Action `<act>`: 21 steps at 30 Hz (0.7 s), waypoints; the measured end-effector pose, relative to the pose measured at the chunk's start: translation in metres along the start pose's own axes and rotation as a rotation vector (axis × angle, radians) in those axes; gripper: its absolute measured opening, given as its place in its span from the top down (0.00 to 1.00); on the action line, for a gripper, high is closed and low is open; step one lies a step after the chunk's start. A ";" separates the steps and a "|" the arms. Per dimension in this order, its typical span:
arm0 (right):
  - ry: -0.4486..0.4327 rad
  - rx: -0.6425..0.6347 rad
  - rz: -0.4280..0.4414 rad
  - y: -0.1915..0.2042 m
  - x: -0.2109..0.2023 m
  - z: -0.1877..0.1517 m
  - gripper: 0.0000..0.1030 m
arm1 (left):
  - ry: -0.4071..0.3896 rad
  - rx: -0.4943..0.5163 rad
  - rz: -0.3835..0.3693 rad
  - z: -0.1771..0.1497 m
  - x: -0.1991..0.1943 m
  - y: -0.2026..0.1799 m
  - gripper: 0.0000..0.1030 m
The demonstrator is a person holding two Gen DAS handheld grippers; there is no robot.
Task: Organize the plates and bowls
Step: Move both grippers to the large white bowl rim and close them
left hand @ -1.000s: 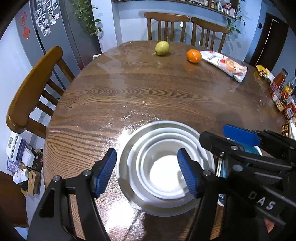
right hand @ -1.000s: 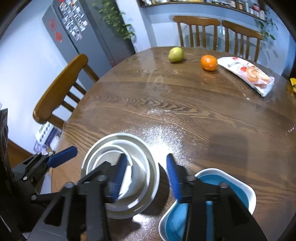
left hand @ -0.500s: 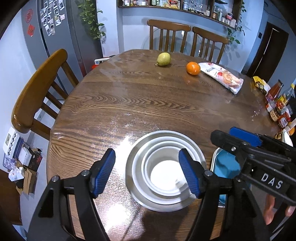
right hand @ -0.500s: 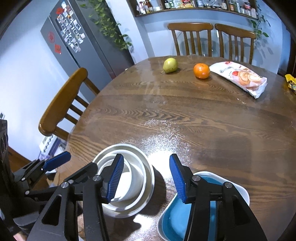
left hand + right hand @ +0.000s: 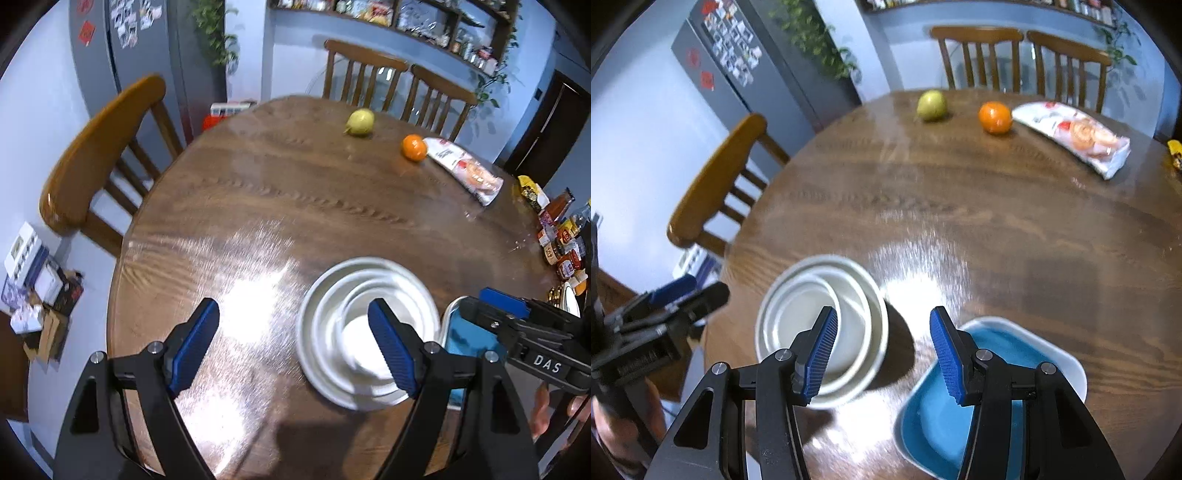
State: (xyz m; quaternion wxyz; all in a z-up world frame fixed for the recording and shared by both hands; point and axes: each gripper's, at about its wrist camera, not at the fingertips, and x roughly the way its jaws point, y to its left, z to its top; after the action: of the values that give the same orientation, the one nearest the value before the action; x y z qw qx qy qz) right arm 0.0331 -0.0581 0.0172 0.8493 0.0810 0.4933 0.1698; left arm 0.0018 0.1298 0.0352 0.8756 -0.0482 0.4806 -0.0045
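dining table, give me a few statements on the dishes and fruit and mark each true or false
1. The white bowls sit nested one inside another. True.
2. The blue dish is stacked on the white bowls. False: it lies beside them on the table.
3. The left claw grips a bowl. False: it is open with nothing between its pads, and its jaws have just been opening.
4. An orange lies between a pear and a snack bag. True.
5. The right claw holds the blue dish. False: it is open and empty above the table.
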 end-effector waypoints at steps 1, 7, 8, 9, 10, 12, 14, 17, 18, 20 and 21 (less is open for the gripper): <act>0.023 0.003 0.000 -0.003 0.004 -0.003 0.49 | 0.025 -0.015 -0.005 -0.002 0.005 0.005 0.20; 0.091 0.054 0.013 -0.020 0.022 -0.010 0.49 | 0.125 -0.096 -0.041 -0.013 0.027 0.024 0.20; 0.096 0.062 0.017 -0.021 0.023 -0.010 0.49 | 0.141 -0.113 -0.047 -0.014 0.031 0.027 0.20; 0.098 0.069 0.018 -0.022 0.025 -0.010 0.49 | 0.147 -0.120 -0.048 -0.015 0.034 0.027 0.20; 0.102 0.074 0.018 -0.023 0.026 -0.010 0.49 | 0.152 -0.124 -0.056 -0.015 0.036 0.028 0.20; 0.111 0.078 0.038 -0.023 0.028 -0.009 0.51 | 0.165 -0.139 -0.068 -0.015 0.039 0.030 0.21; 0.123 0.076 0.046 -0.021 0.032 -0.009 0.56 | 0.169 -0.142 -0.078 -0.015 0.041 0.031 0.21; 0.130 0.087 0.032 -0.024 0.036 -0.009 0.57 | 0.176 -0.145 -0.071 -0.014 0.045 0.034 0.22; 0.133 0.087 0.031 -0.023 0.037 -0.009 0.58 | 0.181 -0.147 -0.073 -0.014 0.047 0.036 0.22; 0.143 0.082 0.034 -0.022 0.040 -0.009 0.60 | 0.192 -0.148 -0.080 -0.014 0.049 0.039 0.24; 0.149 0.082 0.035 -0.022 0.042 -0.008 0.60 | 0.197 -0.143 -0.082 -0.013 0.050 0.038 0.24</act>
State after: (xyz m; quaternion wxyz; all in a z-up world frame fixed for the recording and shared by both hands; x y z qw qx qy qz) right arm 0.0499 -0.0629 -0.0276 0.8031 0.1114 0.5602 0.1696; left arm 0.0163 0.1636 -0.0176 0.8176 -0.1295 0.5609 -0.0104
